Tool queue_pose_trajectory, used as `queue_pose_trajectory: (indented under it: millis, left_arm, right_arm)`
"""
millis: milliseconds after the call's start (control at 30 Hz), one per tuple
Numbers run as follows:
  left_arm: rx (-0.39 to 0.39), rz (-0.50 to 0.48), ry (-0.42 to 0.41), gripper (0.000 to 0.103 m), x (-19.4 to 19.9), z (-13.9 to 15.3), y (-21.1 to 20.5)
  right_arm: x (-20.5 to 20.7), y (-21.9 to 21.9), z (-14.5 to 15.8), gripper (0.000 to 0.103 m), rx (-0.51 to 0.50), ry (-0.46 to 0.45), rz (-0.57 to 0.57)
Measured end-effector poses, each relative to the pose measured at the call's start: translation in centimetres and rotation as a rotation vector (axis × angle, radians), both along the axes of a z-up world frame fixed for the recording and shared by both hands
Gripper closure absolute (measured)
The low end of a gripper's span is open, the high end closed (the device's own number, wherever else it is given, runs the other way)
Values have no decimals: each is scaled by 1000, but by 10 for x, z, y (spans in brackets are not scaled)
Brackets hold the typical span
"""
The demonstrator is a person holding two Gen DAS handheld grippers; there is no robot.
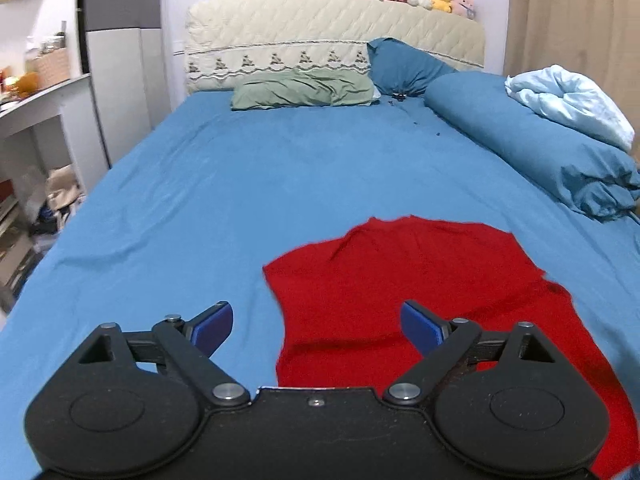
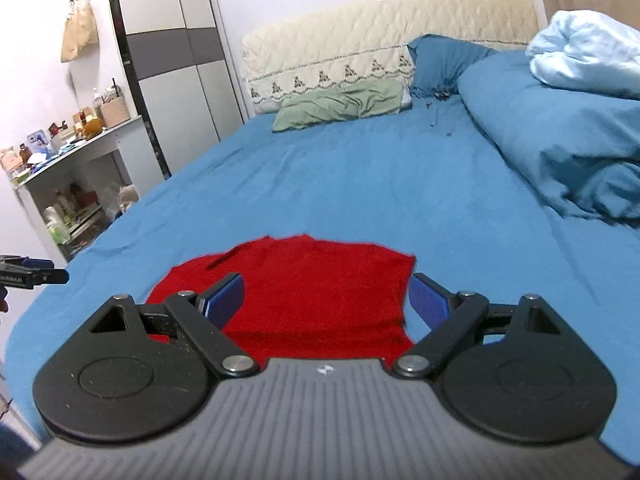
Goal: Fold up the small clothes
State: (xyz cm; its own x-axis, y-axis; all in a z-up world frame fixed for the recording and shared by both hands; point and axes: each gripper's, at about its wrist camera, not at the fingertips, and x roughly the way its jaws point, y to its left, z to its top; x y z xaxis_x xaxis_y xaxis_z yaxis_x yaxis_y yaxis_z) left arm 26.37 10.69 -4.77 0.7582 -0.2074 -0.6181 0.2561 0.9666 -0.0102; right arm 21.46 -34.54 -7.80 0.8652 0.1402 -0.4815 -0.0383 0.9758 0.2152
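Observation:
A small red garment point(image 1: 420, 292) lies spread flat on the blue bed sheet point(image 1: 240, 200) near the front edge. My left gripper point(image 1: 316, 324) is open and empty, hovering over the garment's left edge. My right gripper point(image 2: 326, 300) is open and empty, above the garment point(image 2: 312, 280) near its right side. The left gripper's tip also shows in the right wrist view point(image 2: 40, 274) at the far left, off the bed's side.
A rolled blue duvet point(image 1: 540, 152) with a light blue blanket point(image 1: 568, 100) lies along the right side. A green pillow point(image 1: 304, 90) and a blue pillow point(image 1: 404, 66) sit at the headboard. A shelf unit point(image 2: 76, 168) and wardrobe point(image 2: 176, 48) stand left of the bed.

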Motion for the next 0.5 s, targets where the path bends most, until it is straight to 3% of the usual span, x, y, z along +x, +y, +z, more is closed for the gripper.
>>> queue_pose_trajectory:
  millis: [200, 500]
  left_arm:
    - [-63, 48, 56, 9, -84, -16, 8]
    - [-107, 76, 183, 11, -161, -83, 16]
  right_arm:
    - [-87, 1, 0, 0, -6, 75, 2]
    - [-174, 17, -74, 1, 25, 246, -26]
